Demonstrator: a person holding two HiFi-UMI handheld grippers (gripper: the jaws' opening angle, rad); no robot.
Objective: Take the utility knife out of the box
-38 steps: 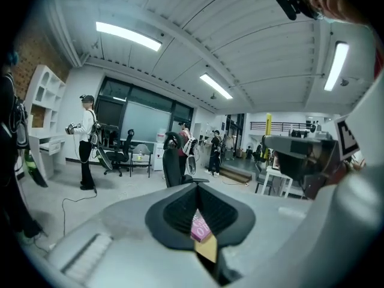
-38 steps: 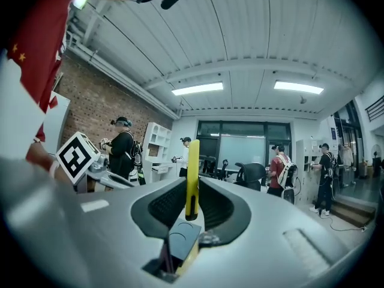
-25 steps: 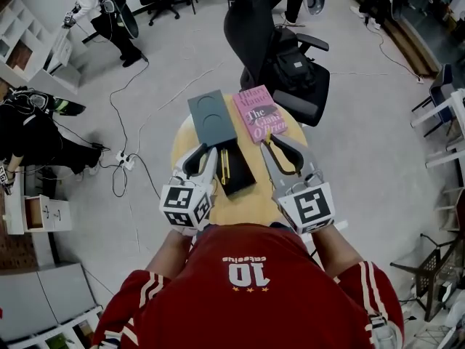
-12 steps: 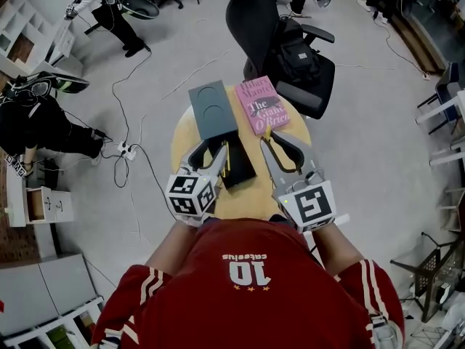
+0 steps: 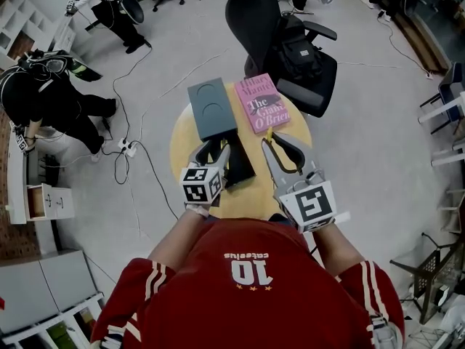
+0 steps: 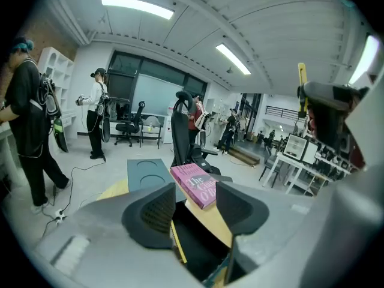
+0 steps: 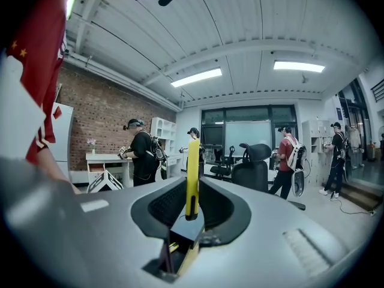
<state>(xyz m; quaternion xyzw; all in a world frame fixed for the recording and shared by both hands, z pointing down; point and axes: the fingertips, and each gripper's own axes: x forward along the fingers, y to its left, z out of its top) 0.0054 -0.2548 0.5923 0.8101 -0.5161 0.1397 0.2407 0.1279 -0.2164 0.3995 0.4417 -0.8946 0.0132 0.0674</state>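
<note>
On the round yellow table [image 5: 183, 140] lies an open black box [image 5: 241, 167]. A thin yellow strip [image 5: 228, 164] lies inside along its left wall, also seen in the left gripper view [image 6: 176, 245]. My left gripper [image 5: 216, 147] hangs low over the box. Its jaws have just been opening and now stand open [image 6: 195, 191], gripping nothing. My right gripper [image 5: 270, 135] hovers to the right of the box. It is shut on a yellow utility knife [image 7: 192, 167], which stands upright between the jaws [image 7: 192, 188]. The knife's tip also shows in the left gripper view [image 6: 302, 80].
The box's dark grey lid [image 5: 212, 107] lies at the table's far side, with a pink book [image 5: 263, 104] next to it. A black office chair with a backpack [image 5: 294, 60] stands just behind the table. Cables and a power strip [image 5: 123, 151] lie on the floor at left, where people stand.
My left gripper has sunk toward the box and moved slightly right, and its jaws have spread wider. My right gripper has stayed in place with the knife.
</note>
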